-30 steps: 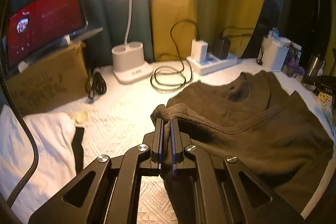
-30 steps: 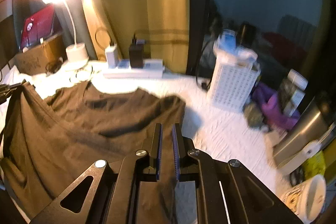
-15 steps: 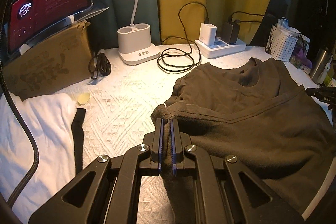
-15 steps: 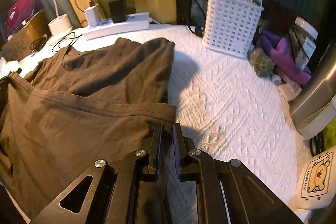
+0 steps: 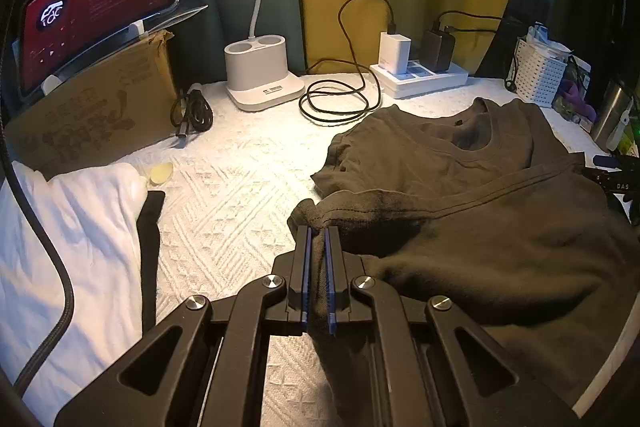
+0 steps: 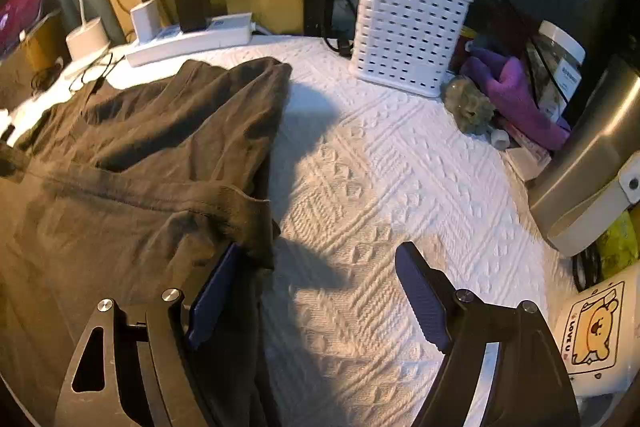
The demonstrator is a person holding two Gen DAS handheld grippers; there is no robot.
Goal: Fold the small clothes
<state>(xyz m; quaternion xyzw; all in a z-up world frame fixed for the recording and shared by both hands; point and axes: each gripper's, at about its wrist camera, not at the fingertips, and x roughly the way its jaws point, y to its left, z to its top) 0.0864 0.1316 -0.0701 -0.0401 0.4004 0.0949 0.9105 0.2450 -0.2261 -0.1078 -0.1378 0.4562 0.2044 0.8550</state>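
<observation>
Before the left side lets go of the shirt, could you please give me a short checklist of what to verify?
1. Left hand-held gripper shut on the shirt hem: ok.
2. Right hand-held gripper open, off the cloth: ok; one finger touches the corner.
3. Bottom hem folded up near the collar: ok.
4. Fold lying flat: not ok, wrinkled.
5. Cable away from the shirt: ok.
6. Basket apart from the shirt: ok.

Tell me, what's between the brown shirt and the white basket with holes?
Just bare white bedspread, crossed by a shadow. The right wrist view shows nothing lying between the brown shirt and the white basket.
</observation>
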